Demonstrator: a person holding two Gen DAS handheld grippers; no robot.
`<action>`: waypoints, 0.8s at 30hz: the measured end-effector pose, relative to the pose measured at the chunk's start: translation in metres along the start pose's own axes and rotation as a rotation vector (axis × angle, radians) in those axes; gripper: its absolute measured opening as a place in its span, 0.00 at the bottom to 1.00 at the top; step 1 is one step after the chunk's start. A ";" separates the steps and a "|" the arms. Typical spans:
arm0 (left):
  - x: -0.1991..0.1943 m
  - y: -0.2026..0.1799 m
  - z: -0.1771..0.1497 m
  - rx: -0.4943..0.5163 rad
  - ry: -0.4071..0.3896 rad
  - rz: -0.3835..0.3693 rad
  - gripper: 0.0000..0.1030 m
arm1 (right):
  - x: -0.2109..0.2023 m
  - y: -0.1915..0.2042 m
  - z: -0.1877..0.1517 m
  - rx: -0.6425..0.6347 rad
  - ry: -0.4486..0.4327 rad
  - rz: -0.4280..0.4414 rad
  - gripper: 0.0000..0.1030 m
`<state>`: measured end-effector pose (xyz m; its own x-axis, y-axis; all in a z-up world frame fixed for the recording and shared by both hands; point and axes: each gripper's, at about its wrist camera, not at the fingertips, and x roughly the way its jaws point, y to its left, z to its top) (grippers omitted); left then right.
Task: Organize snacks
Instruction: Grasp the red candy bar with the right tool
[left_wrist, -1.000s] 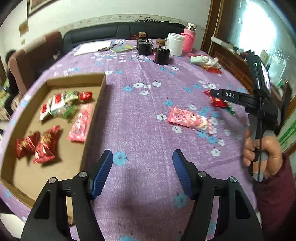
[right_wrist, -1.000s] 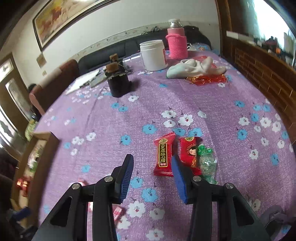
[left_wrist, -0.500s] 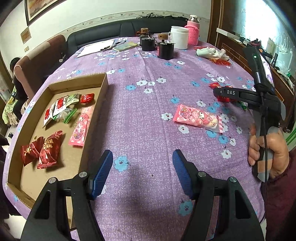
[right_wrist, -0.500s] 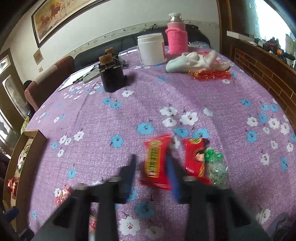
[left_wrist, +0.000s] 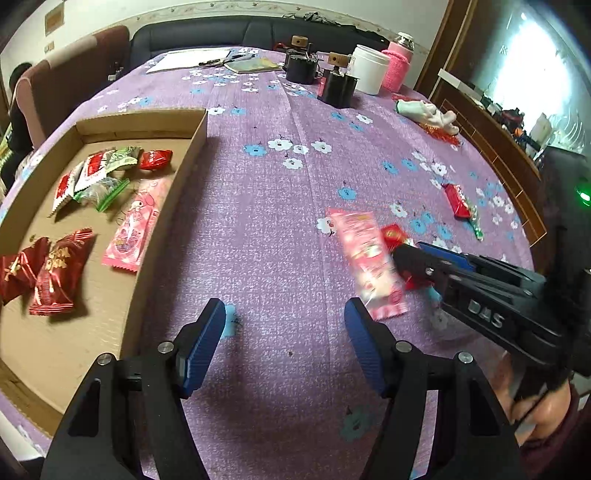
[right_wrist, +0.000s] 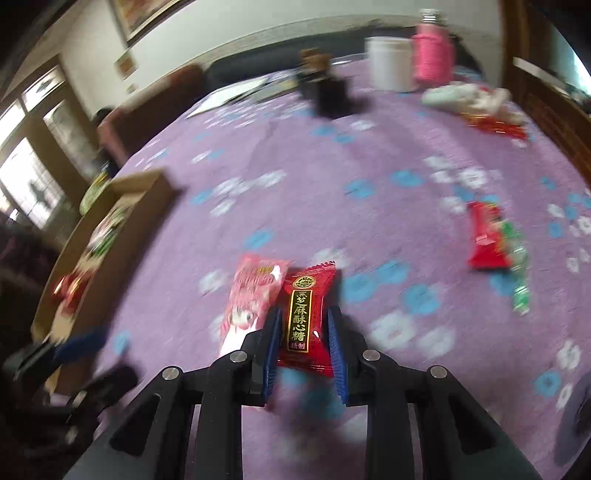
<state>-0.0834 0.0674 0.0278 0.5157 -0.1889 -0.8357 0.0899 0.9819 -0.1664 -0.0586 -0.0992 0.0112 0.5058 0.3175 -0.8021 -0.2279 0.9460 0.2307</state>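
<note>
Right gripper (right_wrist: 303, 343) pinches a red candy packet (right_wrist: 304, 317) above the tablecloth (right_wrist: 332, 177); left gripper (left_wrist: 284, 343) gapes half-wide, holding nothing

The cardboard box (left_wrist: 199, 129) is cut off at the left edge. The pink packet (left_wrist: 369, 266) is blurred. The red candy (left_wrist: 395, 236) is largely hidden behind the right gripper (left_wrist: 413, 254).

Home living room. Round table (left_wrist: 280, 206) under purple floral cloth; dark sofa (left_wrist: 236, 33) at 12 o'clock, brown armchair (left_wrist: 70, 70) at 10. Framed painting (right_wrist: 147, 14) on wall. Wooden cabinet (left_wrist: 484, 122) at 2. Pink-sleeved flask (left_wrist: 399, 62), white jar (left_wrist: 369, 70) on table.
</note>
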 end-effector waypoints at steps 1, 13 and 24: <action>0.000 -0.001 0.001 0.000 -0.003 -0.008 0.64 | -0.005 0.002 0.000 -0.002 -0.015 0.007 0.24; 0.008 0.000 0.018 -0.084 -0.028 -0.099 0.64 | -0.013 -0.008 0.006 0.001 -0.079 -0.014 0.41; 0.028 -0.021 0.025 -0.014 -0.009 -0.048 0.64 | -0.006 -0.016 -0.005 -0.039 -0.048 -0.152 0.19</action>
<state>-0.0496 0.0413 0.0208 0.5190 -0.2352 -0.8218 0.1026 0.9716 -0.2133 -0.0627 -0.1166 0.0097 0.5756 0.1748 -0.7988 -0.1773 0.9803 0.0868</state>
